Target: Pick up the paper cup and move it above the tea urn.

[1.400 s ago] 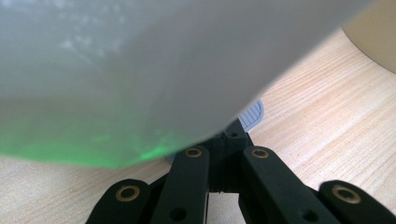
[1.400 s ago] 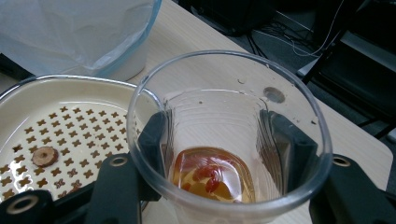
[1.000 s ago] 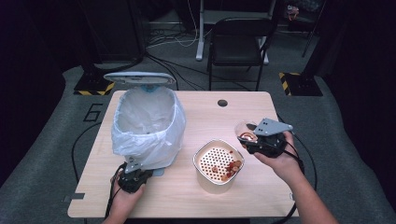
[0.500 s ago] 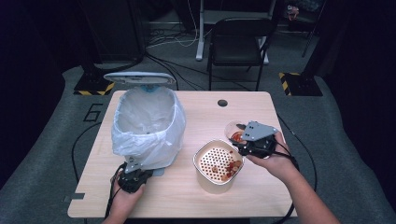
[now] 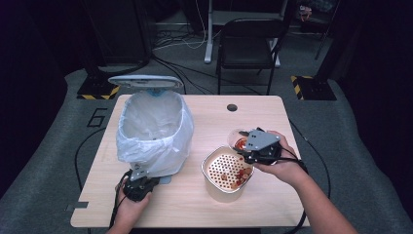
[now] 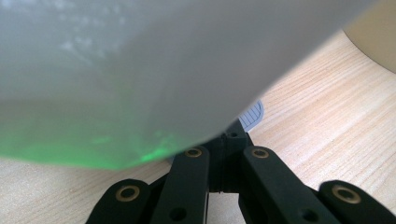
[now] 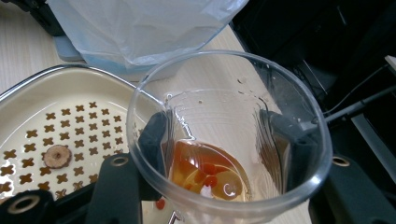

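Right gripper (image 5: 249, 148) clamps tilted plastic cup (image 7: 224, 140) — over strainer bowl (image 5: 213, 181)

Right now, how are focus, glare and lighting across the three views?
High view: room dark, table evenly lit, everything sharp. Left gripper view: the bin bag is a blurred white mass with a green tint low down; wood grain crisp. Right gripper view: clear cup sharp, small highlights on its rim, strainer holes legible.
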`<state>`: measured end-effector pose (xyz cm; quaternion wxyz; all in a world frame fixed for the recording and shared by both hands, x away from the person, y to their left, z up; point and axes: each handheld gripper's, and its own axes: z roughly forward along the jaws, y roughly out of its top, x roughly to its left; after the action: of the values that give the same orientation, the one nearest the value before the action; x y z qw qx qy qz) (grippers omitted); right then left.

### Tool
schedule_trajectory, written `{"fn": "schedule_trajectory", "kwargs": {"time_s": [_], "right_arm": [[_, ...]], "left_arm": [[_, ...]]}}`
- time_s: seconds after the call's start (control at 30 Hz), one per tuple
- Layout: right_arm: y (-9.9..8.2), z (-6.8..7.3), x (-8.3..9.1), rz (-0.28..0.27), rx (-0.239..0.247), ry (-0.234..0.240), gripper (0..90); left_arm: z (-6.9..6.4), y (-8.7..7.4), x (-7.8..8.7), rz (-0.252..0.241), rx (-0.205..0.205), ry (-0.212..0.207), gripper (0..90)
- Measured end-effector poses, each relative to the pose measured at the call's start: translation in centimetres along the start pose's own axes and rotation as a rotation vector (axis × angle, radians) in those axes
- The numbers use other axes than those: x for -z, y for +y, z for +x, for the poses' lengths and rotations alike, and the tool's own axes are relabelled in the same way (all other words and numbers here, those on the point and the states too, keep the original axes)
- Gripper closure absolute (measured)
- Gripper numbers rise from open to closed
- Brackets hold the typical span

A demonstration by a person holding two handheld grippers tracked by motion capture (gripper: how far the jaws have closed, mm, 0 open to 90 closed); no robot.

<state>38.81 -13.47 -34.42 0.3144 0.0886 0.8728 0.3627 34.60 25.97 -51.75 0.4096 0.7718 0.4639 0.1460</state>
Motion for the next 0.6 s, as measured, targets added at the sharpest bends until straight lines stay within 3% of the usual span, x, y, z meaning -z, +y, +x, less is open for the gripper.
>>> {"fn": "schedule_trajectory", "kwargs": {"time_s": [0.27,0.47,0.6], "right_arm": [[0.3,-0.5,-1.0,-0.002,0.095,0.011,46.4],[0.2,-1.0,-1.5,-0.011,0.131,0.020,46.5],[0.2,-0.7,-1.5,-0.008,0.158,0.024,46.5]], "left_arm": [[0.1,0.0,0.1,0.004,0.009,0.009,90.0],[0.0,0.0,0.0,0.001,0.009,0.020,90.0],[0.0,0.0,0.0,0.002,0.000,-0.003,90.0]]}}
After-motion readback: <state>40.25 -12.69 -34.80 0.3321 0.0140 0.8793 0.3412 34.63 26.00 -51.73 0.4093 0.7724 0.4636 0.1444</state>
